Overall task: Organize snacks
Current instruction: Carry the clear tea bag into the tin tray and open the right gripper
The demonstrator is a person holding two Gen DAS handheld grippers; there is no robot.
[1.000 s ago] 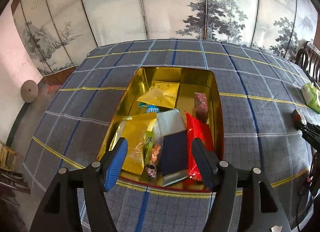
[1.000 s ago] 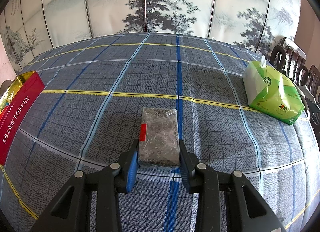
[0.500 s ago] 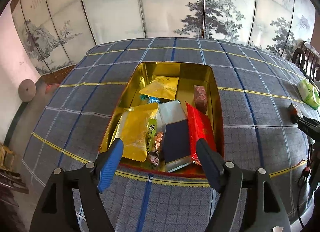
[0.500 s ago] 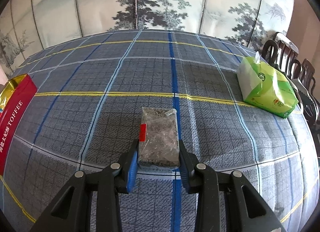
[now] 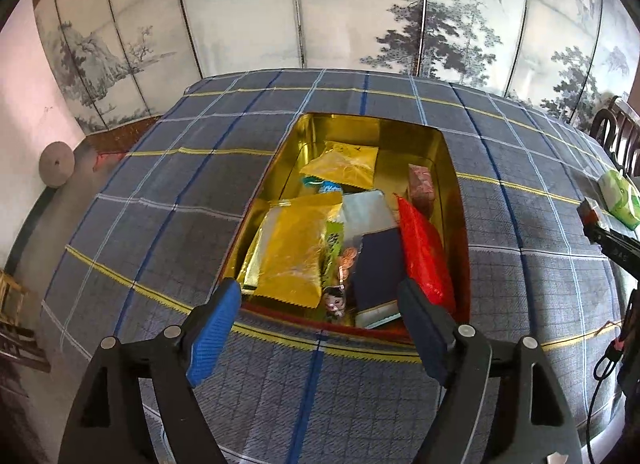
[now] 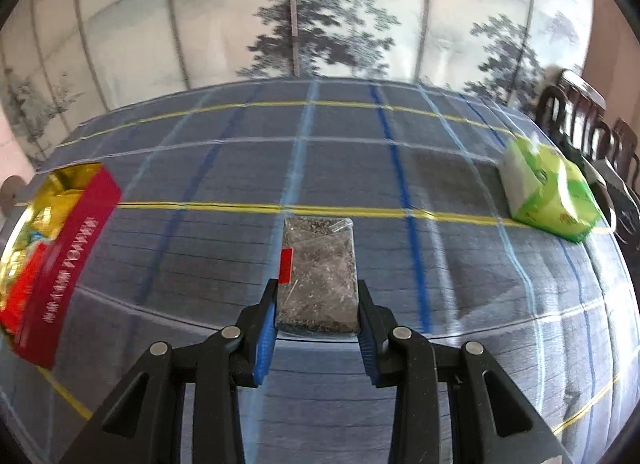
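An open gold-lined tin (image 5: pixel 450 167) with red outer walls sits on the checked tablecloth. It holds several snack packets: a large gold one (image 5: pixel 294 252), a dark blue one (image 5: pixel 378 268), a red one (image 5: pixel 424 260). My left gripper (image 5: pixel 320 300) hovers at the tin's near edge; its jaws are opening and nothing is between them. My right gripper (image 6: pixel 316 304) is shut on a clear packet of dark grey snack (image 6: pixel 318 272) with a red tab, lifted above the cloth. The tin (image 6: pixel 68 244) shows at the left of the right wrist view.
A green and white tissue pack (image 6: pixel 548 191) lies at the table's right side. Dark wooden chairs (image 6: pixel 580 115) stand beyond it. A painted folding screen (image 5: pixel 320 3) backs the table. The right gripper's tip with its packet (image 5: pixel 592 213) shows at the right edge of the left wrist view.
My left gripper's jaws have spread wider and drawn back towards the tin's near edge. My right gripper has risen with the grey packet and swung left, bringing more of the tin into view.
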